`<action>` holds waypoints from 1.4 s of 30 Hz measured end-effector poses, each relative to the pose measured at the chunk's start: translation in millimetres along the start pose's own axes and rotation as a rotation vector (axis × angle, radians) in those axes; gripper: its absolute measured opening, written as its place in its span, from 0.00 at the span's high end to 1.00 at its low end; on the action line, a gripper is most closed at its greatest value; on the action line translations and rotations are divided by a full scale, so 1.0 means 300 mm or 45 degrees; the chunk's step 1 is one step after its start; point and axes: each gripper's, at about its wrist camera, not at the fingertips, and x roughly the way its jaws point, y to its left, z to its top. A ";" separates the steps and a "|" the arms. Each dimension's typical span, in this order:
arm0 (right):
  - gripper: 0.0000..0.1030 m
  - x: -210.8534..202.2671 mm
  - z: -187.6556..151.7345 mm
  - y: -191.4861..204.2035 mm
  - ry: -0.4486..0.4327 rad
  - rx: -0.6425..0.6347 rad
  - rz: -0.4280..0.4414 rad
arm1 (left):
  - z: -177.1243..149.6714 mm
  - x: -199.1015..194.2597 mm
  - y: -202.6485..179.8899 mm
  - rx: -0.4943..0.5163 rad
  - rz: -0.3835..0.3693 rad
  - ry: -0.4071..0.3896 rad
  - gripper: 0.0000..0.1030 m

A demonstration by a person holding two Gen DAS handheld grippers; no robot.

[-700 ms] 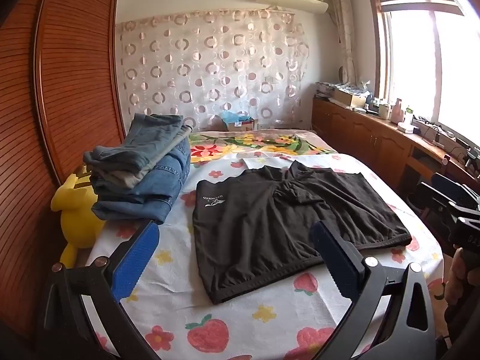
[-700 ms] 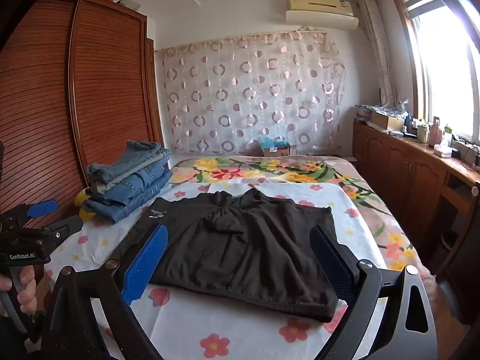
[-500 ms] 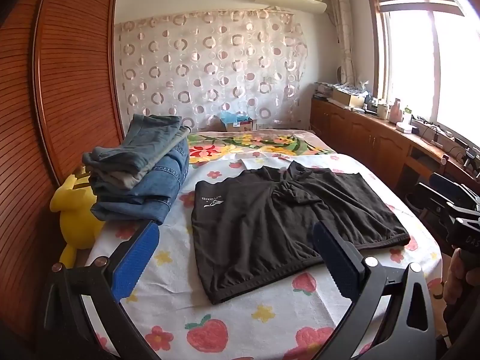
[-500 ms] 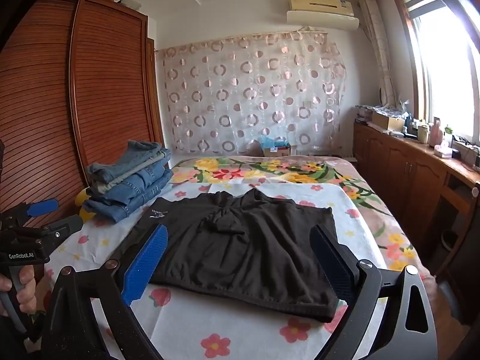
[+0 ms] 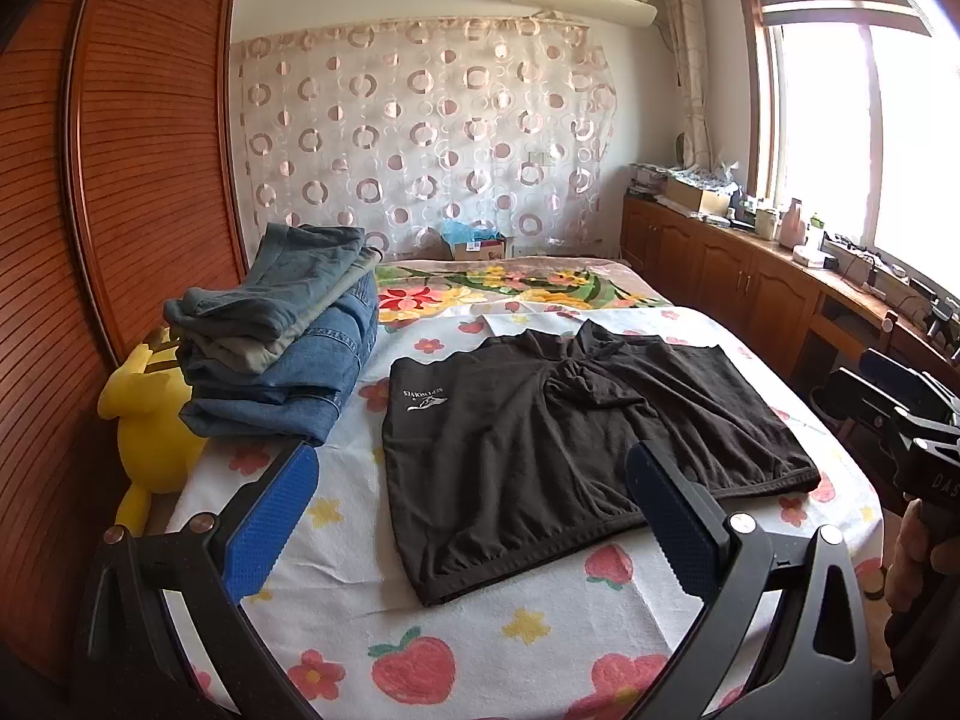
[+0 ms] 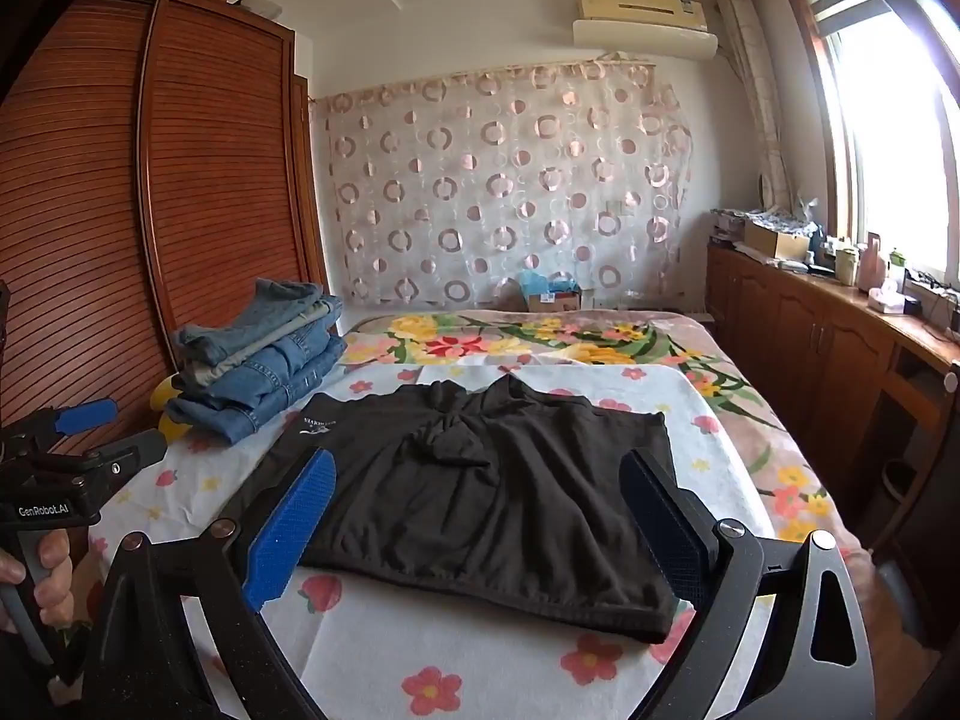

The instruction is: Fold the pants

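Black shorts (image 5: 576, 456) spread flat on a fruit-print bed (image 5: 540, 648), both tongs gaping empty.

Left wrist view: left tongs (image 5: 474, 516) stand wide apart at lower frame, short of the waistband; folded jeans (image 5: 282, 336) stack at centre left. Right wrist view: right tongs (image 6: 480, 522) equally wide, holding nothing, over the shorts' (image 6: 492, 492) near hem at frame centre.

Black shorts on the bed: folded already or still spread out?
Spread out. The black shorts lie flat and open on the bed sheet, both legs visible side by side, fabric bunched at the crotch; no fold made.
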 end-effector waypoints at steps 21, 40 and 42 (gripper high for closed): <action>0.07 -0.002 -0.005 0.013 -0.002 -0.002 0.004 | -0.002 0.004 0.005 -0.004 -0.003 0.004 0.00; 0.07 -0.002 -0.005 0.016 -0.001 0.000 0.005 | 0.000 0.005 0.001 -0.007 -0.003 0.006 0.00; 0.07 -0.003 -0.005 0.017 -0.001 -0.001 0.004 | 0.000 0.005 0.004 -0.007 -0.003 0.006 0.00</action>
